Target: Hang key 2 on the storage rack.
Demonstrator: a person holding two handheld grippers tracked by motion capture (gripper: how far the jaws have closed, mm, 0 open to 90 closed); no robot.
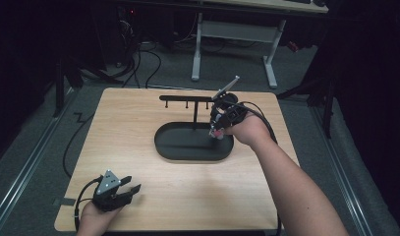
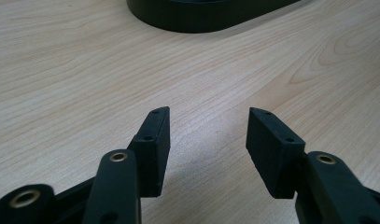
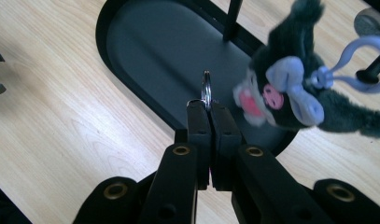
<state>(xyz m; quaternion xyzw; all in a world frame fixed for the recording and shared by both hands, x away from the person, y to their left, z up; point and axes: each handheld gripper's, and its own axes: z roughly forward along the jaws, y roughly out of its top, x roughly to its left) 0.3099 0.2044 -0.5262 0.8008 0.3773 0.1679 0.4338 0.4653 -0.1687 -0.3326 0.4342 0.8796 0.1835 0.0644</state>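
So the thing being handled is a little plush keychain (image 3: 290,95), dark grey fur with a lavender bow and a pink bit on the face, hanging just off the right gripper (image 3: 209,114) over the right end of the black oval tray (image 3: 145,51). Looks super light and squishy, so it'll swing and twist rather than sit still. I wouldn't grab the fur; the stiff metal key ring (image 3: 206,88) is the spot, and that's exactly where the right tongs are clenched, pinching the ring edge-on. It's thin and probably slick, so it could pivot in the pads. There's also a lavender plastic clasp loop (image 3: 360,65) on the toy. The T-shaped hook rack (image 1: 187,100) stands in the tray's far side. The left gripper (image 2: 207,140) rests released on the near-left wooden table (image 2: 61,70), holding nothing. No readable brand or writing anywhere.
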